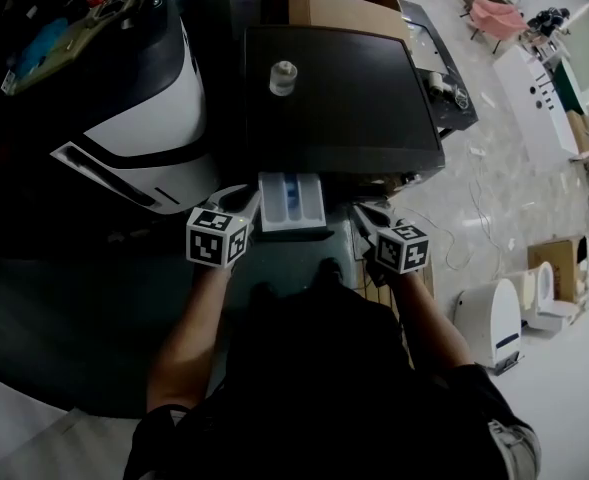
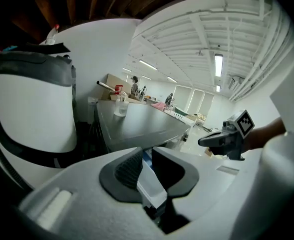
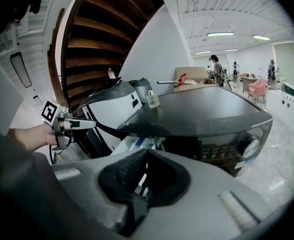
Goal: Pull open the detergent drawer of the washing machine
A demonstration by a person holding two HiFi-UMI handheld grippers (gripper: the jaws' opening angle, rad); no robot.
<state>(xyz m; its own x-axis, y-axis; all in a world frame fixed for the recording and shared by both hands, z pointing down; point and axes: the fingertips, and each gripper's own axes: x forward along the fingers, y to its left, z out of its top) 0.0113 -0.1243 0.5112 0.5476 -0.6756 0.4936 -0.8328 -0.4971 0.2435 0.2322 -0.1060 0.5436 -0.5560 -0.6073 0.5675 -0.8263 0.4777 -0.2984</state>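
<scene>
Dark washing machine top (image 1: 354, 108), one small clear bottle (image 1: 283, 77) upright toward its left side

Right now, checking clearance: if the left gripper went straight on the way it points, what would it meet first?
Probably the open detergent drawer, seen just ahead between its jaws; depth is unclear.

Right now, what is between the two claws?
The pulled-out white drawer sits between the left claw and right claw, seen in the head view.
</scene>
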